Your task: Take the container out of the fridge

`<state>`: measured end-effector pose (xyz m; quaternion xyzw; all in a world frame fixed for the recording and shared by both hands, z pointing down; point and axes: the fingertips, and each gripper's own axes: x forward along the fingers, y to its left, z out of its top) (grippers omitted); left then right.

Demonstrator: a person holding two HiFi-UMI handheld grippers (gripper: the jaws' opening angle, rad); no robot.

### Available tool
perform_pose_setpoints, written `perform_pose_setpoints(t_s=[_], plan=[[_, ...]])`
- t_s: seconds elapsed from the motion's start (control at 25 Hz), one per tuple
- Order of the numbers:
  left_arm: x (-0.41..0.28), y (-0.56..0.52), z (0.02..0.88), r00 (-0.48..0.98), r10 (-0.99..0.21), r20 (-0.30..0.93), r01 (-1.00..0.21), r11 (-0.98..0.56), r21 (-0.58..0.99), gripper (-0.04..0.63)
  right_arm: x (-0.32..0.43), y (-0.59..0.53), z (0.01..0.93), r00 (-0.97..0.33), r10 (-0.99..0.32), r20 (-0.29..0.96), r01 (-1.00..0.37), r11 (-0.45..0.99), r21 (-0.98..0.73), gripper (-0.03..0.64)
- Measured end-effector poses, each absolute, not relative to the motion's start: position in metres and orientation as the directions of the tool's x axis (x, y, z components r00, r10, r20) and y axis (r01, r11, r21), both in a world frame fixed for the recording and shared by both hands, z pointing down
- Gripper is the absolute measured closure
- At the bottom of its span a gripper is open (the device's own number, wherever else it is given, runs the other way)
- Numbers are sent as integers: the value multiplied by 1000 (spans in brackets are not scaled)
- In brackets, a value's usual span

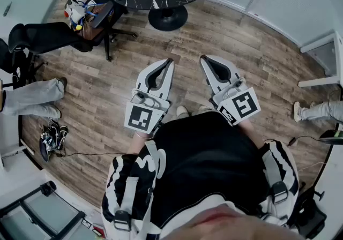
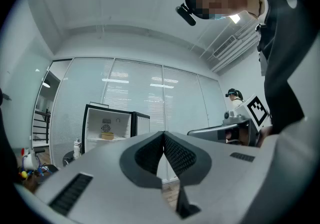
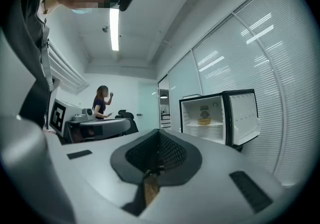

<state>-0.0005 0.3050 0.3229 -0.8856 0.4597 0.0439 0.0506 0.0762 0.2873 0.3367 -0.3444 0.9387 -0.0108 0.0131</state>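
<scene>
Both claws clenched, empty: left claw (image 1: 170, 62) and right claw (image 1: 203, 59) side by side above the wood floor (image 1: 107, 94). Fridge (image 3: 220, 115) stands open, well apart from me. Container (image 3: 203, 122) sits on its shelf (image 3: 216, 125).

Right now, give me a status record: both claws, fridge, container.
left claw: shut, empty
right claw: shut, empty
fridge: across the room, apart from both claws
fridge door: swung open
container: on the shelf inside the fridge, untouched
bystander: standing in the background, away from the fridge
task: not yet started
</scene>
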Motion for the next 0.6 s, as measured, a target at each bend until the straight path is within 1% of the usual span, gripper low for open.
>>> perform_pose_setpoints(t_s=[0.36,0.6], plan=[[-6,309,322,581,-805,-123,-814,-579,-54,586,71,289,337,-756,-655,-3,-654,756,-26,607],[-16,312,323,583,-802,-132,-811,-583,-46,586,69,291,331,-743,-668,-50,-666,744,-52,607]])
